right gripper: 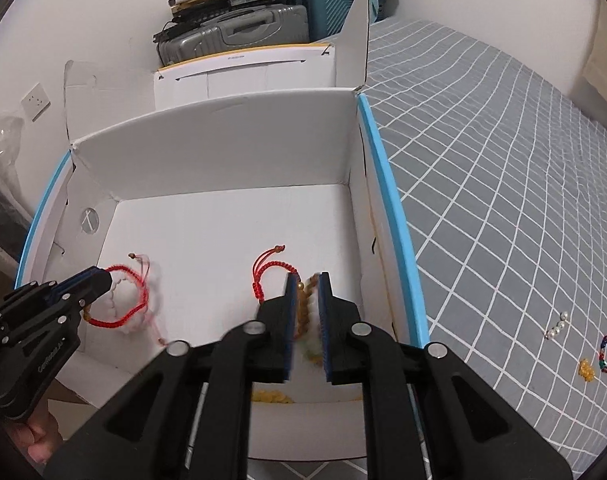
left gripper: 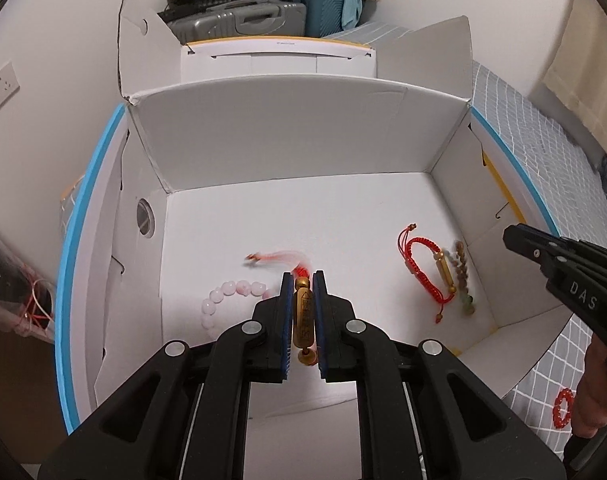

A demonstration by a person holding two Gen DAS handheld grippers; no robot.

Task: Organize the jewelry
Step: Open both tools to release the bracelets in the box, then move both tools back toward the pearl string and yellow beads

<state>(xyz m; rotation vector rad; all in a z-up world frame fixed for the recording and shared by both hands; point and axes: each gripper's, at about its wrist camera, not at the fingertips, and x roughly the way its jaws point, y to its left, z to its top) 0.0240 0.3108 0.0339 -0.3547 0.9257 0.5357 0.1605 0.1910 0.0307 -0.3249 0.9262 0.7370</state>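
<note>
An open white cardboard box (left gripper: 283, 132) (right gripper: 223, 152) stands on a grey checked bed. My left gripper (left gripper: 302, 276) (right gripper: 103, 280) is shut on the gold tube (left gripper: 303, 320) of a red cord bracelet (right gripper: 123, 312), whose blurred cord hangs over the box floor. Beneath it lies a pink bead bracelet (left gripper: 223, 300). My right gripper (right gripper: 307, 276) (left gripper: 515, 236) stands open over the box's right side. A blurred brown and green bead bracelet (right gripper: 308, 320) (left gripper: 463, 284) shows in the gap, clear of the pads. A second red cord bracelet (left gripper: 419, 264) (right gripper: 271, 272) lies beside it.
On the bedsheet to the right lie a short pearl strand (right gripper: 557, 326), a yellow piece (right gripper: 587, 370), a multicoloured bead ring (right gripper: 605, 354) and a red bead ring (left gripper: 563, 408). Suitcases (left gripper: 243, 20) are stacked behind the box. The box walls stand high all round.
</note>
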